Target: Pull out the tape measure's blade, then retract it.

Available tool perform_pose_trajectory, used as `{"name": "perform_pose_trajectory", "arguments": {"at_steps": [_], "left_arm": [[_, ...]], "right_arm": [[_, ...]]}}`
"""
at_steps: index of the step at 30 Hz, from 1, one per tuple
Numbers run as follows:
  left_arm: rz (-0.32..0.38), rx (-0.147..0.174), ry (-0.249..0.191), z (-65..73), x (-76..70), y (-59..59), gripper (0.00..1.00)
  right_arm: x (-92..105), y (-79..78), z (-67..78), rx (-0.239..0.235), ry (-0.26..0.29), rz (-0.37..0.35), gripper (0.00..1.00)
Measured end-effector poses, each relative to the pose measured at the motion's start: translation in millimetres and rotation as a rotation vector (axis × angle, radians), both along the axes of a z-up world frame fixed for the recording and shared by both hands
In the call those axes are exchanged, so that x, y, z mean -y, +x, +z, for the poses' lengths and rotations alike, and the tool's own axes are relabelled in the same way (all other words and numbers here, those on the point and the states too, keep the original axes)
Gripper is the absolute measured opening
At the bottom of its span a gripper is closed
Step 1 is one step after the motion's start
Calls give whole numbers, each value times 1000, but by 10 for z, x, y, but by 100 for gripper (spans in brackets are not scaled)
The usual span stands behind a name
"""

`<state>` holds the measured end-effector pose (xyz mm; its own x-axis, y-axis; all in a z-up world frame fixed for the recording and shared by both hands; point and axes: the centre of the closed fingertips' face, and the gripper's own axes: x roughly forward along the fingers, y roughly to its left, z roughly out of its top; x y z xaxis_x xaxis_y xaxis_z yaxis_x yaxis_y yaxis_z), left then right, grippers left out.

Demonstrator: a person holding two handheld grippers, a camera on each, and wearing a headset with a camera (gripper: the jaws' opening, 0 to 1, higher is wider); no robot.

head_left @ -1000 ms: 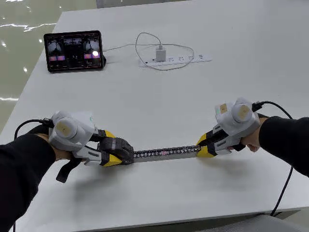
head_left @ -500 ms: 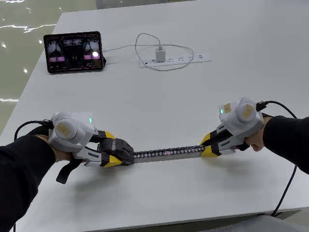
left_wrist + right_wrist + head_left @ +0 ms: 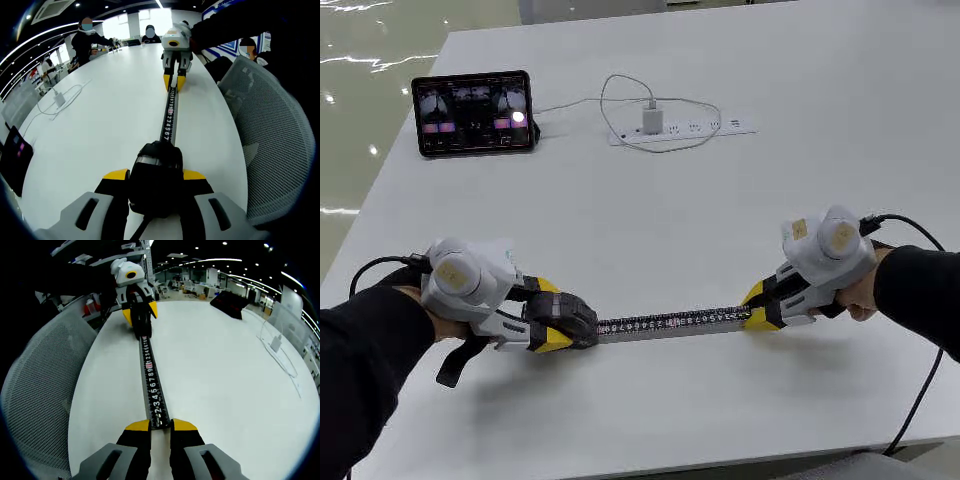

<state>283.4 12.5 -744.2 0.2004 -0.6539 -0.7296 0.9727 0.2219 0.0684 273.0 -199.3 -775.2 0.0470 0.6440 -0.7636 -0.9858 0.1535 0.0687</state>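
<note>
Desk point(image 3: 720, 200) white. Left gripper point(image 3: 549, 313) clamped on the black tape measure case point(image 3: 572, 318), near the desk's front edge. Right gripper point(image 3: 756, 306) pinched narrow on the blade point(image 3: 670, 322) tip. Blade runs out flat along the desk between the two, numbers up.

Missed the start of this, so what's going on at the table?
A person holds a two-jaw gripper in each hand over a white table. The left gripper is clamped on the black tape measure's case, and the right gripper pinches the tip of the blade. The blade is drawn out in a straight line between them, low over the tabletop, with its numbers facing up. It has not yet been retracted.
</note>
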Motion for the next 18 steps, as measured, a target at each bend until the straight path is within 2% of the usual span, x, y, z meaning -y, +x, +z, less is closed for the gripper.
{"name": "perform_pose_trajectory", "arguments": {"at_steps": [18], "left_arm": [[-1, -2, 3, -4, 1, 0, 32]], "right_arm": [[167, 13, -18, 0, -8, -14, 10]]}}
